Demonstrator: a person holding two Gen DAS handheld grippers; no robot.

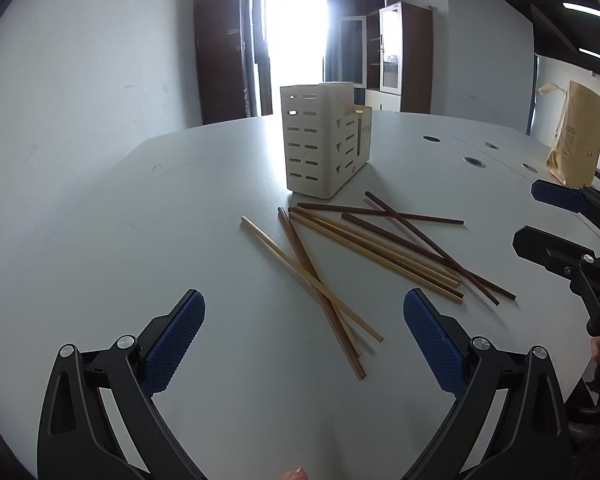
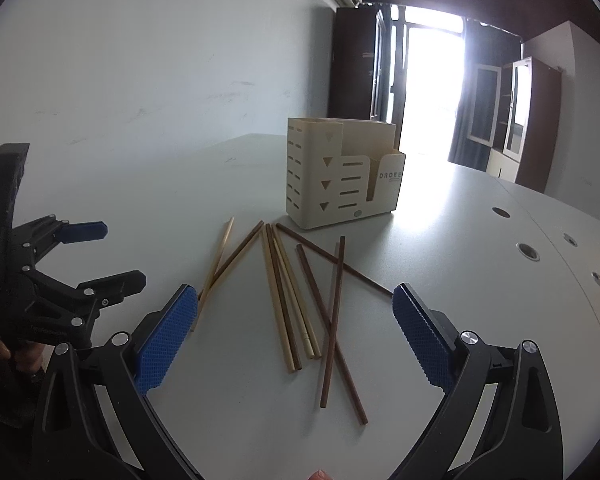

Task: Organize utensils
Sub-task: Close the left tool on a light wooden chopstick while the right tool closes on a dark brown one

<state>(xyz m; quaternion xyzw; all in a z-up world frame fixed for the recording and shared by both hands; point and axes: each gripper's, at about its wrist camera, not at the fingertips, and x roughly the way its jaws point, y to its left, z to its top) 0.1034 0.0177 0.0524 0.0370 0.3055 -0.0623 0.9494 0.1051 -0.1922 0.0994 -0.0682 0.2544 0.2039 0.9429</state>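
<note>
On the white tabletop [image 2: 460, 240], both tools hover wide apart and empty, nothing picked yet.
Loose wooden chopsticks, pale and dark brown [image 2: 288, 300], lie crossed in a scatter just in front of the cream slotted plastic utensil holder [image 2: 340, 176], which stands upright. The left tool [image 1: 304, 336] has its jaws spread over the near ends of one crossed pair; the right tool [image 2: 296, 328] gapes above the middle bunch. Best bet, I'd say: single out an uncrossed stick at the edge of the pile (the lone pale chopstick [image 1: 300, 272] looks awkward, pinned across a dark one), pinch near one end, tip it upright, then lower it into a compartment.
</note>
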